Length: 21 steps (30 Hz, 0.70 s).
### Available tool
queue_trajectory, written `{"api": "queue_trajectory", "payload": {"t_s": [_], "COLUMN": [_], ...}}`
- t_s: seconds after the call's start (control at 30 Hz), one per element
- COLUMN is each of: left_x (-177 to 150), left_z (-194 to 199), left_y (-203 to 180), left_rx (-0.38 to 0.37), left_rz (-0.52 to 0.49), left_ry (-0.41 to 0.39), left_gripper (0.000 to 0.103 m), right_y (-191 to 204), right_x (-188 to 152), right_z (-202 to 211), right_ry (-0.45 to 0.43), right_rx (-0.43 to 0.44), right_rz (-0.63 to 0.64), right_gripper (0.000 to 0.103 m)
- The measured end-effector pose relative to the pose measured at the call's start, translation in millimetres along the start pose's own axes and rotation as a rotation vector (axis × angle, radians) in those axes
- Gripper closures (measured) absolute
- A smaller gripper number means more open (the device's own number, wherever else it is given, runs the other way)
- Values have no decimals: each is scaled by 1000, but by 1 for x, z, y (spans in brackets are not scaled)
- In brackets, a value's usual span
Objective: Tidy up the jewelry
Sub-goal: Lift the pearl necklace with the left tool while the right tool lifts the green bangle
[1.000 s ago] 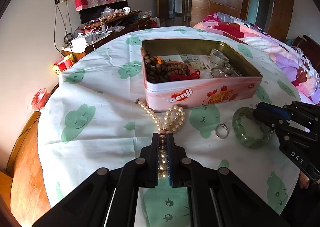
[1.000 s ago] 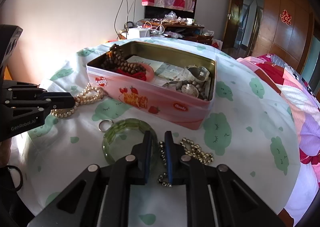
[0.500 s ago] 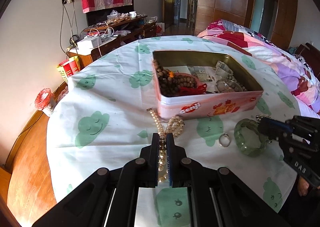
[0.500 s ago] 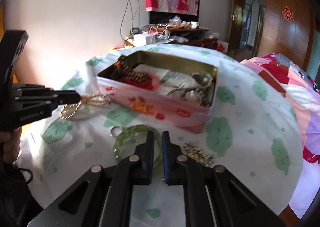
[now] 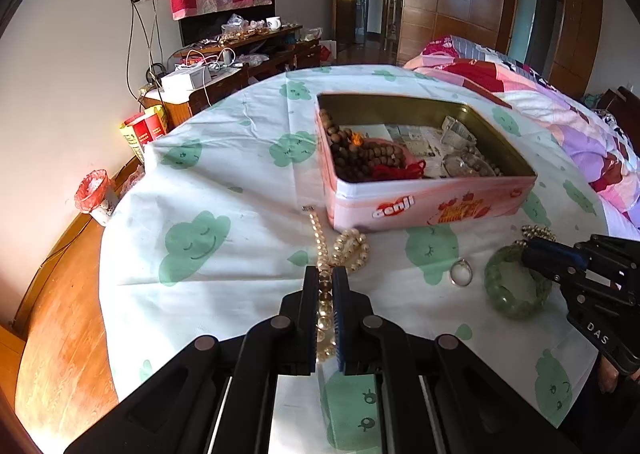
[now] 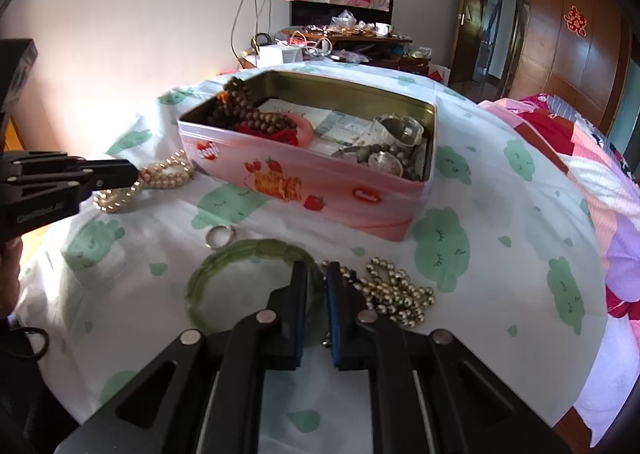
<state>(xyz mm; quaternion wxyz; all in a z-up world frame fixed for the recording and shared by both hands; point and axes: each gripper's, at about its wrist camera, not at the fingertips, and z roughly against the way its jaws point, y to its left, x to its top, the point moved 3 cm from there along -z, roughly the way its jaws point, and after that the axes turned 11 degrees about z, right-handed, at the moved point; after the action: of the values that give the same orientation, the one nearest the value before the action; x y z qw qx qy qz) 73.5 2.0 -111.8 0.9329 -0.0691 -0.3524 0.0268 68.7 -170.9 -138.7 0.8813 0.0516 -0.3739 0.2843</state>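
Observation:
A pink tin box holds brown beads, a red cord and silver pieces. My left gripper is shut on a pearl necklace lying in front of the box's left corner. My right gripper is shut on the rim of a green jade bangle that rests on the cloth. A silver ring lies between necklace and bangle. A gold bead chain lies right of the bangle.
The round table has a white cloth with green cloud prints. A bed with a pink quilt is at the right. A cluttered TV cabinet stands behind, and a small red-lined bin sits on the floor at the left.
Both wrist cameras have pulled back and up from the table. The left gripper stays shut on the pearls. The right gripper has shifted left from the gold chain onto the bangle's rim.

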Motion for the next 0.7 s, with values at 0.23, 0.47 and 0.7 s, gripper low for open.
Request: {"api": "queue_trajectory", "payload": {"t_s": [0.23, 0.47, 0.7], "left_x": [8, 7, 8], "left_z": [15, 13, 10], "left_y": [0, 0, 5], "left_rx": [-15, -15, -11], "left_rz": [6, 4, 15], "left_ry": [-35, -22, -15], "left_gripper": [98, 98, 98], "right_y": [-5, 9, 18], "right_x": [11, 17, 18], "right_z": [26, 17, -13], "right_ry": [-94, -44, 52], "right_rx": [-14, 21, 9], "right_rz": [-21, 55, 201], "right_gripper": [95, 80, 60]}}
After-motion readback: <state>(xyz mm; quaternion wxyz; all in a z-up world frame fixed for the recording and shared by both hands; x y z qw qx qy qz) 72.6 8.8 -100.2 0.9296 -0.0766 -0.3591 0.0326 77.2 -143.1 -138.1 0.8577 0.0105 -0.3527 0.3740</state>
